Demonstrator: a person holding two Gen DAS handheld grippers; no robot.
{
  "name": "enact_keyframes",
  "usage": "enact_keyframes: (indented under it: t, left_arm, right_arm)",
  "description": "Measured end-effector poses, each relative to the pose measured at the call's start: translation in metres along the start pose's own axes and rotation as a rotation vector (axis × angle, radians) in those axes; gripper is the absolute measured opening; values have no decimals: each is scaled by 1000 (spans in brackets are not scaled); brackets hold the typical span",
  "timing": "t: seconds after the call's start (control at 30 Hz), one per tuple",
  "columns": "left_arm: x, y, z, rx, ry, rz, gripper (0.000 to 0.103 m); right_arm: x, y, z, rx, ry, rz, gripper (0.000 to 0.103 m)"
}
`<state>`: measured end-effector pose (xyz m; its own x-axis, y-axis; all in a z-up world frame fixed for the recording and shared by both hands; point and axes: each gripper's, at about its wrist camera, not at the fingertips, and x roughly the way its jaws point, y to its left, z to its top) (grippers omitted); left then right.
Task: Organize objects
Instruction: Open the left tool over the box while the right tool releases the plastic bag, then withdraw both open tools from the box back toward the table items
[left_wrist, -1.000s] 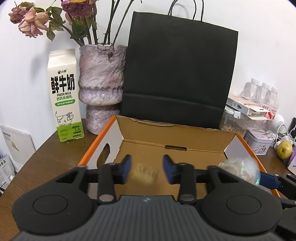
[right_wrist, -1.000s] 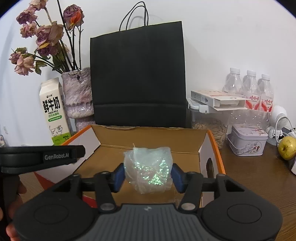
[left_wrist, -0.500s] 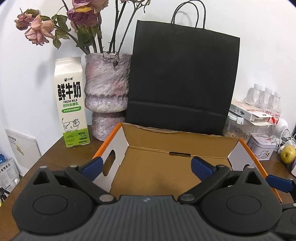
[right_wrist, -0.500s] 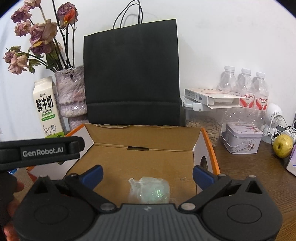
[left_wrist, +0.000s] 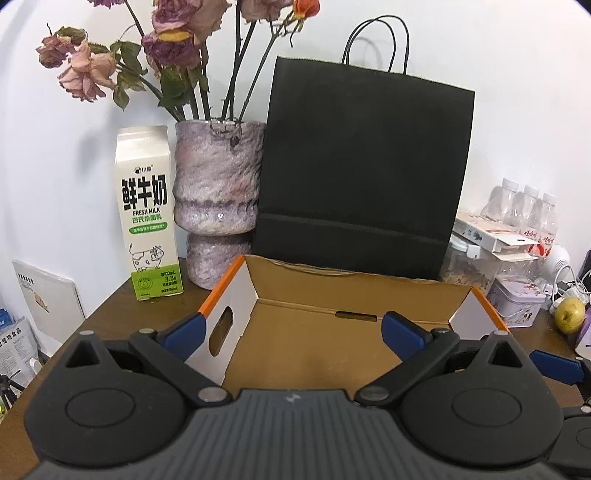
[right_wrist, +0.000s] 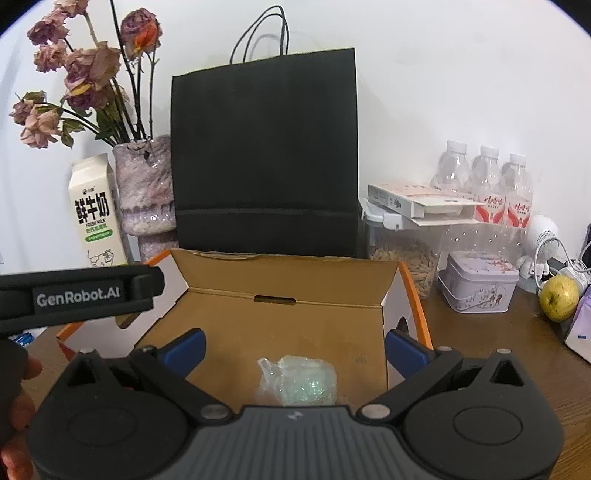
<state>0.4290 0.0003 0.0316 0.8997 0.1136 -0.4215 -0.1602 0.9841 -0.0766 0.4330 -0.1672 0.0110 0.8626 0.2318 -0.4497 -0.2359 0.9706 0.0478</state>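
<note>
Both grippers stand fully spread and hold nothing: the left gripper (left_wrist: 291, 334), its blue-padded fingers (left_wrist: 184, 332) splayed to either side, hangs over the near left part of an open cardboard box (left_wrist: 354, 288) with orange edges, and the right gripper (right_wrist: 295, 350) hangs over the near right part of the same box (right_wrist: 288, 275). A small clear bag of greenish glittering material (right_wrist: 297, 382) lies on the box floor, below and between the right gripper's fingers and touching neither. Whatever else the box may contain near the left gripper is hidden by that gripper's body. Behind the box stand a black paper bag (left_wrist: 362, 166), a mottled purple vase (left_wrist: 218, 199) of dried roses and a milk carton (left_wrist: 147, 214). To the right, on the brown table (right_wrist: 498, 339), are a lilac tin (right_wrist: 480, 284), three water bottles (right_wrist: 487, 181) and a yellow-green fruit (right_wrist: 559, 297).
</note>
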Motion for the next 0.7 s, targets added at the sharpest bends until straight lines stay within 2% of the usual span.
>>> enact_keyframes:
  t: [0.7]
  left_arm:
    - [-51, 10, 0, -8, -64, 0, 103]
  right_arm:
    - [-49, 17, -2, -62, -54, 23, 103]
